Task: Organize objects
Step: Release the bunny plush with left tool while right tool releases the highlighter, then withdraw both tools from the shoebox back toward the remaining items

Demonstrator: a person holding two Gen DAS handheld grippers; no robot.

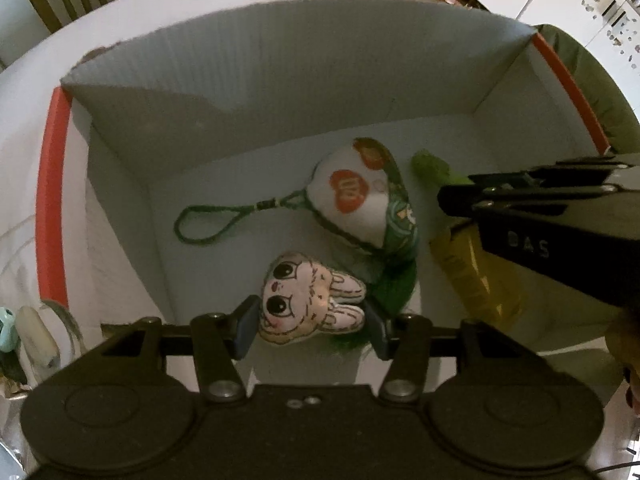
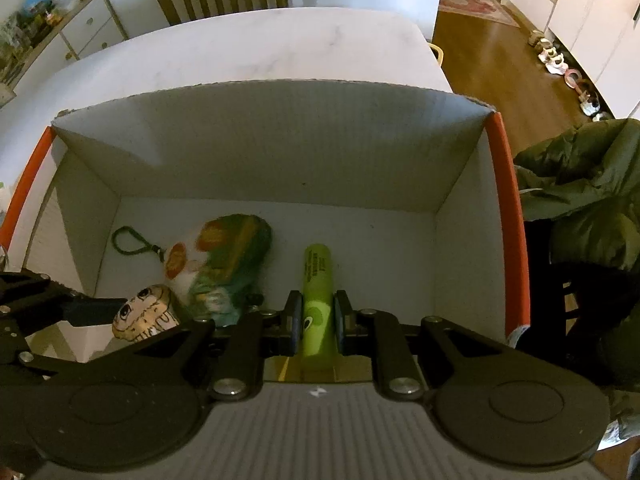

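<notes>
We held the left gripper (image 1: 310,322) pointing down into the box, its pads pressed on either side of a small bunny plush (image 1: 310,304), so it was clamped on the toy just above the box floor. Our right gripper (image 2: 316,322) was shut tight on a lime-green tube (image 2: 318,300), also low inside the box w/ its far tip toward the back wall. Both items looked ready to drop. Risks, as we judged them: the two grippers sat close, so opening one could knock the other; the bunny hung over the green tassel of a pouch, so it could land on top and tip; the tube is round, so it might roll once freed. The white cardboard box (image 2: 260,152), red-edged on its side rims, stood on a pale table (image 2: 240,44). Inside lay a fabric charm pouch (image 1: 360,196) w/ orange hearts and a green cord loop (image 1: 208,226), near the left-centre floor. The right half of the floor was bare.
</notes>
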